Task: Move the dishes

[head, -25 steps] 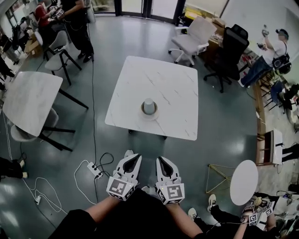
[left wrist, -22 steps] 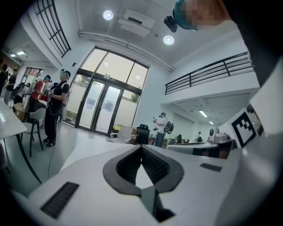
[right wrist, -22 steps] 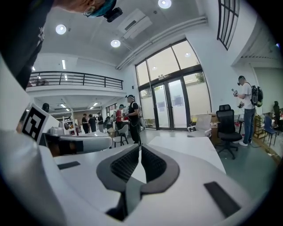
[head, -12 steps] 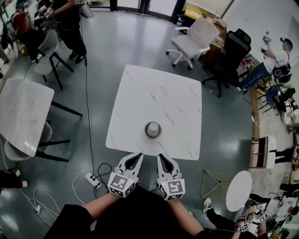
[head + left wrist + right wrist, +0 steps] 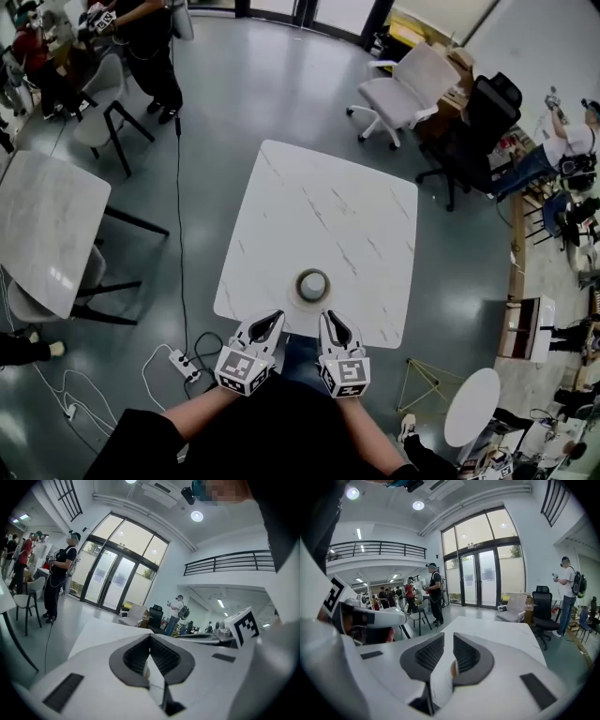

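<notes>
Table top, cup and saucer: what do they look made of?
Table top: white stone or marble-look laminate, smooth, with grey veins and soft glare; cannot tell which. Cup: probably glazed ceramic, plain grey, opaque. Saucer: probably ceramic too, brownish rim; too small to be sure.

Cup (image 5: 312, 283) too small to tell upright or inverted, side table (image 5: 42, 234) cut by left edge

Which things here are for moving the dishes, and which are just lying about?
For the job:
- grey cup on a round brown saucer
- white marble square table
- left gripper, right gripper

Just lying about:
- white office chair
- black office chair
- white power strip on the floor
- small round white table
</notes>
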Demonstrator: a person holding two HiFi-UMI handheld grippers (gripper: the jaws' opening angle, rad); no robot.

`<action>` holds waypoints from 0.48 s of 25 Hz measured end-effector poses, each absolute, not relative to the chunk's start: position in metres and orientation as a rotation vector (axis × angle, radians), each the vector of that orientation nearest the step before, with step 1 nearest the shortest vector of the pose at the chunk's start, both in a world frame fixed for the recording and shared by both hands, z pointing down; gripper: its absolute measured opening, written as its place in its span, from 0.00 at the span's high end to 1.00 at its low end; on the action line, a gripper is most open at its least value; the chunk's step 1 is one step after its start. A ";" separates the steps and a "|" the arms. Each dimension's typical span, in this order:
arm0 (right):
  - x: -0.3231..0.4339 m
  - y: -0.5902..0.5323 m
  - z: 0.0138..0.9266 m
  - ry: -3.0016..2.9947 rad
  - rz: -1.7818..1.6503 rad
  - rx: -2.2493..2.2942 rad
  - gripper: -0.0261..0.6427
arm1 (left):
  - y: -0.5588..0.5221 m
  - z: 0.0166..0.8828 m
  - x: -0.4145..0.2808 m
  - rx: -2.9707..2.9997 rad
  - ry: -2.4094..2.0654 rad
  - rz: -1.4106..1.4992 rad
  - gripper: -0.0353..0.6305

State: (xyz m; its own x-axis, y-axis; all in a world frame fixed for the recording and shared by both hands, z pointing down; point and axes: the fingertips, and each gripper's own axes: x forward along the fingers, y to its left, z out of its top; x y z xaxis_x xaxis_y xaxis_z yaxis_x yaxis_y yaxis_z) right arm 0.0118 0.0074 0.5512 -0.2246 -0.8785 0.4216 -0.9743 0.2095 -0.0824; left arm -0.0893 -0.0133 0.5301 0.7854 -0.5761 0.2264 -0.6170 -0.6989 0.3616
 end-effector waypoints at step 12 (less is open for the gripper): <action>0.013 -0.043 0.632 -2.221 0.566 1.469 0.66 | -0.054 0.565 -0.073 2.519 -1.001 0.203 0.93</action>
State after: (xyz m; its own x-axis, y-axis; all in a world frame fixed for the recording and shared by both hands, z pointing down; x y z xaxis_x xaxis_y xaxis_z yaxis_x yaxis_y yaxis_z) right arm 0.0128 -0.0433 0.6324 -0.3562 -0.7577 0.5469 -0.9270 0.3601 -0.1049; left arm -0.0734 -0.0539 0.5647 0.7301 -0.6217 0.2836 -0.6830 -0.6523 0.3286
